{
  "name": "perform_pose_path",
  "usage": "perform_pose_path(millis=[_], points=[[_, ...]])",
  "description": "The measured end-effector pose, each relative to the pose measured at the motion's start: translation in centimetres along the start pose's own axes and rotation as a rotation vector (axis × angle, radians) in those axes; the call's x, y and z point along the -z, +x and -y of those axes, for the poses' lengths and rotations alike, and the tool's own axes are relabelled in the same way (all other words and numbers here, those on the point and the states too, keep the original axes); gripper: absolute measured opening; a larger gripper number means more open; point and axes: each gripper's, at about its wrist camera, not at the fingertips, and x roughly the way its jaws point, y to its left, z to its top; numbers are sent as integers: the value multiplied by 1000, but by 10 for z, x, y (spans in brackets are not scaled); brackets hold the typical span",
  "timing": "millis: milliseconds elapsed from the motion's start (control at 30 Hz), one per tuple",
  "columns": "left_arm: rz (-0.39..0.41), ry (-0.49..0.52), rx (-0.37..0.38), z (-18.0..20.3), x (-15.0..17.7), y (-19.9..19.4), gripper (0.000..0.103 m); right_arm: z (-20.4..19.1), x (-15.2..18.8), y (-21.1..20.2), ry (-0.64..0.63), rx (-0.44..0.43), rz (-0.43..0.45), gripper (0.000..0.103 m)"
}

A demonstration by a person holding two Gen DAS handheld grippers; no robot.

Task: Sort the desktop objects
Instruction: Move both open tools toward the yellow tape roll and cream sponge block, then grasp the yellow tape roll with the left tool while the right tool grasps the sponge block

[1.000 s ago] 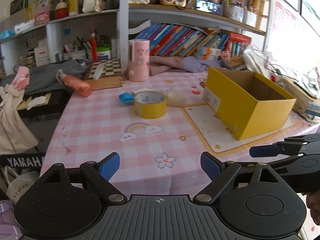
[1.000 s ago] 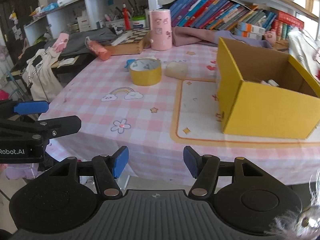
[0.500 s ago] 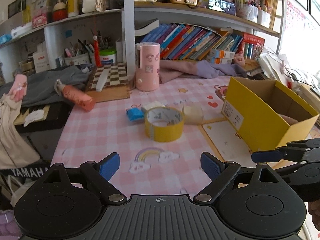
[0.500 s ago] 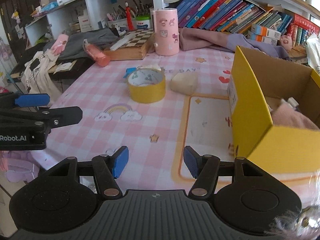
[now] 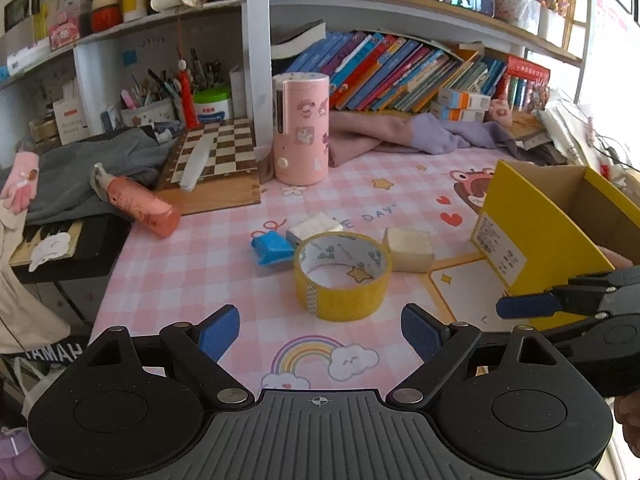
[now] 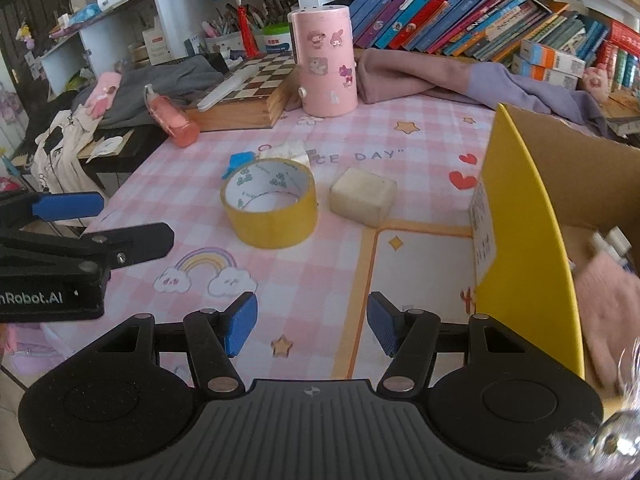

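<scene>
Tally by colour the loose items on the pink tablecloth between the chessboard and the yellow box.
Yellow: 1, tape roll
Blue: 1, small blue item
Cream: 1, block
White: 1, packet
Coral: 1, bottle
Total: 5

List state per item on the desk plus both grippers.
left hand-held gripper: open, holding nothing
right hand-held gripper: open, holding nothing
tape roll: flat on its side, hole up
yellow box: open top, things inside
orange bottle: lying on its side
pink canister: upright
</scene>
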Motion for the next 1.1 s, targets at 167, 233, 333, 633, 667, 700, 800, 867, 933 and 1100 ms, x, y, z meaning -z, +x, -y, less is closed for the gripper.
perform_pose_path(millis=[167,233,333,633,667,700,800,867,933,1100], points=[[-24,6,-5,0,-8,18,90,9,-19,17,6,8,0,58],[-27,6,-8,0,-12,24,90,13,-28,23,15,15,5,58],[-27,-5,-20,-4,-19,35,90,19,-39,32,30,29,12,58],[-59,-81,-20,-25,-37,77,90,31,-70,73,64,72,3,58],[-67,-87,-16,-26,-37,81,90,31,-72,77,59,77,-2,58],[-77,-91,-16,-26,-38,86,89,31,-74,81,55,81,-7,58],[-104,-93,-7,-27,-37,98,88,32,-77,91,46,90,-20,61],[-122,-92,-1,-27,-37,106,88,33,-79,97,43,90,-26,62],[-137,-87,7,-27,-36,110,88,34,-81,103,42,88,-36,63],[-180,-72,27,-25,-36,123,80,37,-83,115,43,96,-52,64]])
